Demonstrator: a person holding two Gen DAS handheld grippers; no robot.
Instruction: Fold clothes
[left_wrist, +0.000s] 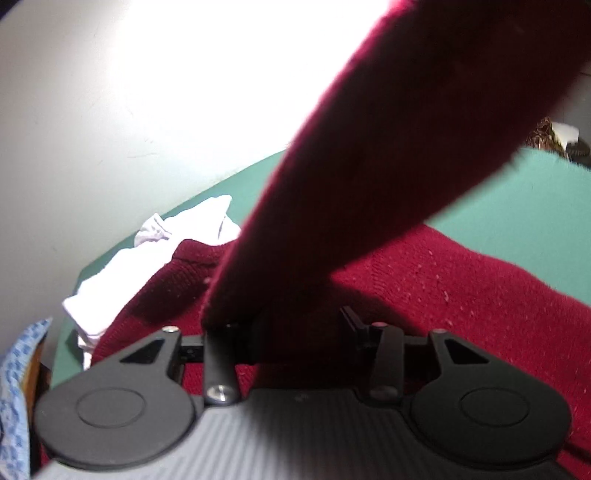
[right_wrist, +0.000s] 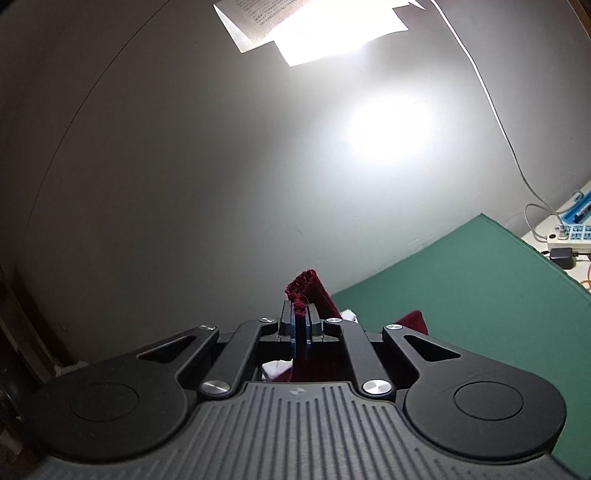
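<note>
Dim room, blown-out glare on wall (right_wrist: 388, 125), fisheye bending, blurred sweater (left_wrist: 424, 129)

Green tabletop (left_wrist: 546, 236) against a pale wall (left_wrist: 74, 129). Directly on it: red sweater (left_wrist: 443, 288) spread across the near part, crumpled white garment (left_wrist: 122, 280) at the left edge, partly under the sweater.

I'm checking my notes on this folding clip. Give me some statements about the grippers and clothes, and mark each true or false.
1. The right gripper is shut on a bit of dark red knit. True.
2. The work surface is blue. False: it is green.
3. A white garment lies beside the red sweater. True.
4. The left gripper is closed on nothing. False: red knit runs between its fingers.
5. A stretch of red knit is lifted above the surface. True.
</note>
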